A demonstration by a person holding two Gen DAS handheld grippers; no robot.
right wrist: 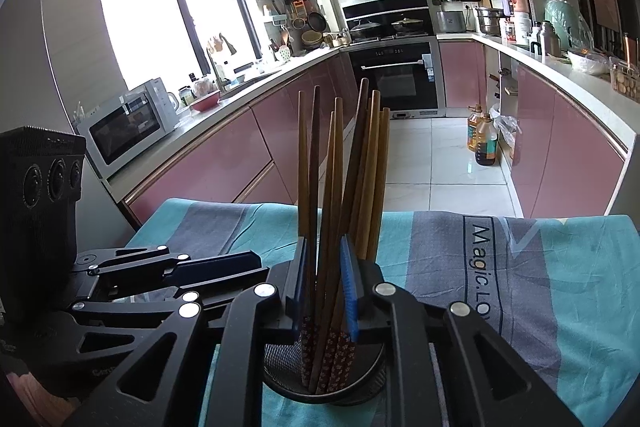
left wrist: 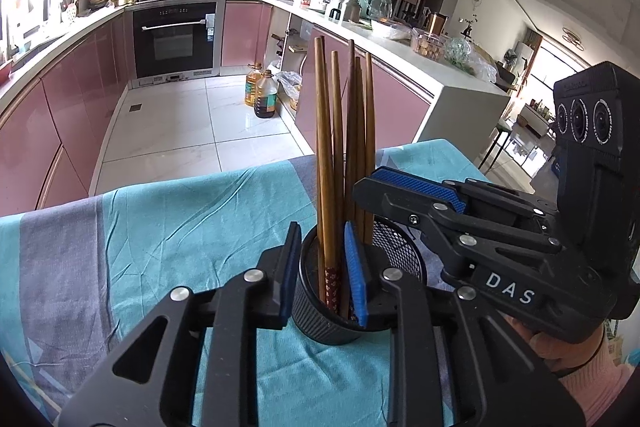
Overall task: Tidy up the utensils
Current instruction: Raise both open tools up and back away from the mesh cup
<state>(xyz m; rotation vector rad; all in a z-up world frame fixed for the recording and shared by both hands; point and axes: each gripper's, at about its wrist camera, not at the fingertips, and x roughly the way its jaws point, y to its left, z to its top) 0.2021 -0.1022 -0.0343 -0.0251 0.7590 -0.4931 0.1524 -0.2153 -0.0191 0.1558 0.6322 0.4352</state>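
On cloth (left wrist: 160, 227): cup (left wrist: 320, 323) holding chopsticks (left wrist: 340, 131) upright. Left gripper (left wrist: 326, 267) straddling cup wall, perhaps pinching it. Right gripper (right wrist: 325, 287) standing parted around chopsticks.

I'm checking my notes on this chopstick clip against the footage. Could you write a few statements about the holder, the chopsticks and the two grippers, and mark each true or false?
1. The chopsticks stand upright in a black mesh holder. True.
2. The holder sits on a bare wooden tabletop. False: it sits on a teal and grey striped cloth.
3. The left gripper straddles the holder's rim, one finger outside and one inside. True.
4. The right gripper is far from the chopsticks. False: its fingers flank several of them.
5. The chopsticks lie flat on the cloth. False: they stand in the holder.
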